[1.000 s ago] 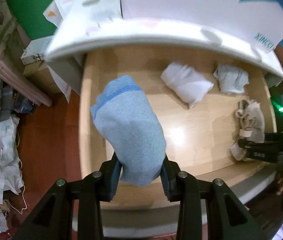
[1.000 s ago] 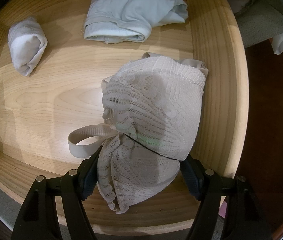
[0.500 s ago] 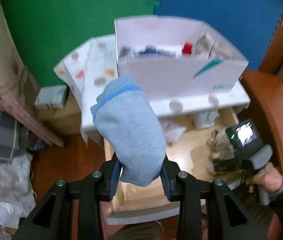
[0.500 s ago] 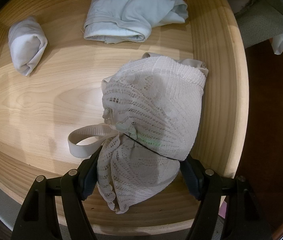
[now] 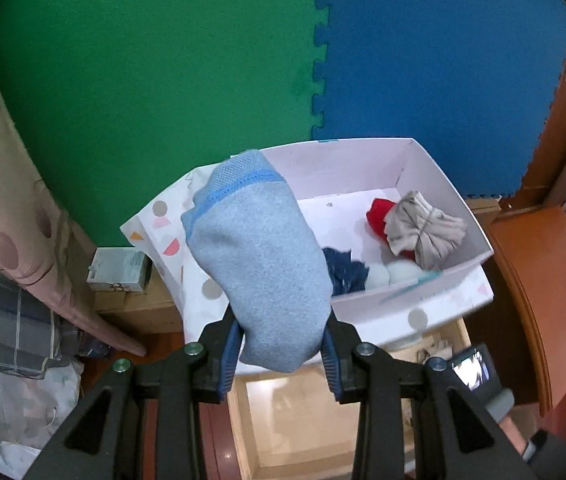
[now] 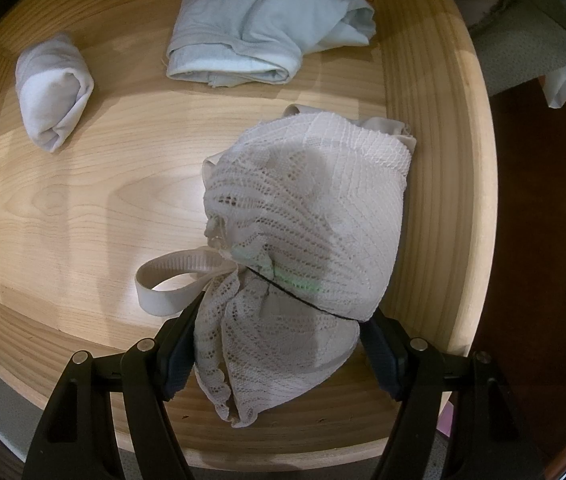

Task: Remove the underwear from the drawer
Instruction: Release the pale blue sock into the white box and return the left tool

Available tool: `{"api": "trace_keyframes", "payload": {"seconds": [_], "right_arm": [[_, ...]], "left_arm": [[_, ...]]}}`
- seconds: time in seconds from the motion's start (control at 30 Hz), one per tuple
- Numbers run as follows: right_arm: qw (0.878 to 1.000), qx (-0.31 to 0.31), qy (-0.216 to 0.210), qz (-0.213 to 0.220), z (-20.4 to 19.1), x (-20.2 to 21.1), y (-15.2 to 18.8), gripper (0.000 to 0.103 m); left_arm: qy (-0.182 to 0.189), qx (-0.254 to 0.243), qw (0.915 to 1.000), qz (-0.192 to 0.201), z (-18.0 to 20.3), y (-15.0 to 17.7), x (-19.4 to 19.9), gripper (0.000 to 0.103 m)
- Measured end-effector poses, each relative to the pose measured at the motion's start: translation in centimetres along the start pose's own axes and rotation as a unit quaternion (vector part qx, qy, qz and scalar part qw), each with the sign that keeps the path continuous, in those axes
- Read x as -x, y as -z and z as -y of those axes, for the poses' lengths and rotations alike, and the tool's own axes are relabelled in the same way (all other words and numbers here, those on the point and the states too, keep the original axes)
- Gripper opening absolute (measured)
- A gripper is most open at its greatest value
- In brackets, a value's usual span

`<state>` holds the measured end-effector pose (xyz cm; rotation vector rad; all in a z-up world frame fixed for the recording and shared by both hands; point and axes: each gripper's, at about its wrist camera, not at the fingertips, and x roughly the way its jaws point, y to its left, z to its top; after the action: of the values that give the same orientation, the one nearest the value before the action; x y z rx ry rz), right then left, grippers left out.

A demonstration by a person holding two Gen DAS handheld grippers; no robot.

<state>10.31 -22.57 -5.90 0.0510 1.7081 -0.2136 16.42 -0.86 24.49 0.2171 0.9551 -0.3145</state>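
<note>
Underwear, a blue folded piece [image 5: 261,268], sits clamped in the left gripper [image 5: 279,354] above the white box [image 5: 443,184]; releasing inside looks best. The right gripper [image 6: 279,354] clamps lace underwear [image 6: 303,240] by the drawer's [image 6: 435,120] right wall.

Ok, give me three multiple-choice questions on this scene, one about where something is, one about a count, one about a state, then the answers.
1. Where is the red garment?
A. in the white box
B. in the wooden drawer
C. on the floor

2. Apart from the lace piece, how many folded garments lie in the wooden drawer in the right wrist view?
A. none
B. two
C. four

3. What is the left hand-held gripper doing?
A. hanging open
B. shut on nothing
C. shut on the light blue underwear

Answers: 1 A, it lies beside a grey garment inside the box. 2 B, a small white roll and a pale blue folded piece. 3 C, both fingers press the fabric's lower end. The right hand-held gripper has the lace underwear between its fingers.
</note>
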Motion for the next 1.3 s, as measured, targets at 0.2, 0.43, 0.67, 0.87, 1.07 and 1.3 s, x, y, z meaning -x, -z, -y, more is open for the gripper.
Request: {"api": "trace_keyframes", "payload": {"seconds": [0.2, 0.43, 0.67, 0.87, 1.07, 1.3], "right_arm": [[1.000, 0.000, 0.000, 0.000, 0.0, 0.0, 0.0, 0.069], [1.000, 0.001, 0.000, 0.001, 0.1, 0.1, 0.0, 0.069], [1.000, 0.001, -0.001, 0.001, 0.1, 0.2, -0.1, 0.069], [1.000, 0.002, -0.001, 0.001, 0.1, 0.2, -0.1, 0.069], [1.000, 0.002, 0.000, 0.001, 0.1, 0.2, -0.1, 0.069], [1.000, 0.002, -0.001, 0.001, 0.1, 0.2, -0.1, 0.069]], "left_arm": [[-0.006, -0.002, 0.9998, -0.021, 1.1, -3.2, -4.2, 0.035], [-0.004, -0.004, 0.9990, -0.044, 1.9, -5.3, -9.0, 0.035], [-0.015, 0.007, 0.9963, -0.084, 1.9, -5.0, -13.7, 0.035], [-0.028, 0.013, 0.9924, -0.119, 1.6, -4.1, -15.6, 0.041], [-0.028, 0.014, 0.9932, -0.112, 1.6, -3.8, -14.1, 0.041], [-0.027, -0.008, 0.9971, -0.071, 2.2, -2.8, -9.5, 0.051]]}}
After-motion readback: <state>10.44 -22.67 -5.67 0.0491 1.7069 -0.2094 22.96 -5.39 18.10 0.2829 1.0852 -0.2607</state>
